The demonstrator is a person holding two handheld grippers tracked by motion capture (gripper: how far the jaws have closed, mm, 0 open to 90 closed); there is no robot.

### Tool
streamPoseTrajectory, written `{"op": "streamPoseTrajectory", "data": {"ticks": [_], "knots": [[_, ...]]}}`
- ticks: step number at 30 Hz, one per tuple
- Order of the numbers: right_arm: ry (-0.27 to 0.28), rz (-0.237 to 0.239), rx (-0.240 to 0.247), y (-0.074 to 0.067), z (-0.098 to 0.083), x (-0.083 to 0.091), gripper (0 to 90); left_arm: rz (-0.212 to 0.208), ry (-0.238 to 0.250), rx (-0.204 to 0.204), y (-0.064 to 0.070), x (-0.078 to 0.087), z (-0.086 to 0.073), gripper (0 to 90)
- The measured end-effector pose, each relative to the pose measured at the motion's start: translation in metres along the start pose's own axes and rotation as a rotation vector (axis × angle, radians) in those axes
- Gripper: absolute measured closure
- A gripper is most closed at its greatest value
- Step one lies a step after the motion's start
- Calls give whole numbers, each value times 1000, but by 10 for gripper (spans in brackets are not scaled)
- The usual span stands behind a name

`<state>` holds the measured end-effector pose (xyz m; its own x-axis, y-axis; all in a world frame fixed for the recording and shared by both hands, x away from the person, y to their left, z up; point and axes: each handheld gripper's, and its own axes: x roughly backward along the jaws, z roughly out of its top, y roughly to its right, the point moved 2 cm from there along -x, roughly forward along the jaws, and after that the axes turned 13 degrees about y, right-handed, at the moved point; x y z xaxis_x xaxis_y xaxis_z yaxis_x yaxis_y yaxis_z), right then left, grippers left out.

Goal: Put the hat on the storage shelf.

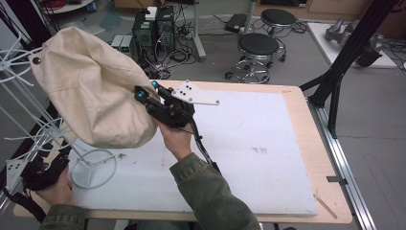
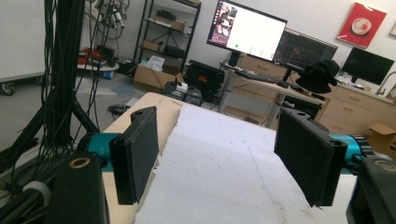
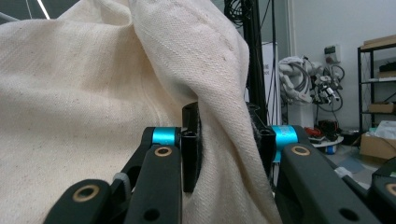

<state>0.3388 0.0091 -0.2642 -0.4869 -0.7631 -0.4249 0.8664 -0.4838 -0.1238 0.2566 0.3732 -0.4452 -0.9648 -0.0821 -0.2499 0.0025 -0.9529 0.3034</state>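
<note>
**Op:** Two jaws of my right gripper [image 3: 224,154] are pinched on a fold of the cream canvas cloth bag [image 3: 93,93]. From the right gripper view the fabric bunches between the pads and spills past both sides.

**Obs:** And the left?

**Op:** My left gripper [image 2: 224,158] stands wide apart, nothing between the pads. The high view puts it low at the near left corner of the table, well apart from the bag.

**Obs:** Where does the bag sit?

**Op:** Off the table, up in the air at the left, draped over the white wire stand [image 1: 91,167]. The right gripper [image 1: 143,96] bites its right-hand side.

**Obs:** How will it handle?

**Op:** My reading: soft, limp, light. Woven cloth, so it should not slip from the pads, but it will sag and swing from any single hold. It may snag on the wire arms of the stand. I would take a doubled fold or a seam, not a single layer. A dark snap shows near its upper left edge [image 1: 36,61]; that hem looks firmer.

**Obs:** Surface?

**Op:** White matte board [image 1: 249,143] on a pale wooden tabletop [image 1: 316,158], faintly scuffed.

**Obs:** Room?

**Op:** Lab floor beyond: black round stools [image 1: 258,45], computer towers [image 1: 153,28] with tangled cables, a black tripod leg [image 1: 344,57] at right.
</note>
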Motion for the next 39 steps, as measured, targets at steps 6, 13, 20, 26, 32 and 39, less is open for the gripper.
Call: {"op": "streamPoseTrajectory", "data": {"ticks": [6, 13, 20, 26, 32, 39], "knots": [[-6, -2, -8, 1, -2, -1, 720, 1, 0, 1, 0, 0, 0, 307], [-19, -25, 2, 0, -3, -1, 681, 0, -2, 1, 0, 0, 0, 308], [-46, -52, -32, 7, -9, -1, 620, 4, 3, 10, -1, 0, 0, 308], [-69, -67, -17, 8, -15, -1, 567, 7, 1, 12, -2, 0, 0, 308], [-96, -99, 6, 13, -20, 2, 416, 4, 0, 7, -2, 1, 1, 308], [-118, -113, -9, 19, -25, 3, 327, 4, 0, 8, -2, 1, 0, 307]]}}
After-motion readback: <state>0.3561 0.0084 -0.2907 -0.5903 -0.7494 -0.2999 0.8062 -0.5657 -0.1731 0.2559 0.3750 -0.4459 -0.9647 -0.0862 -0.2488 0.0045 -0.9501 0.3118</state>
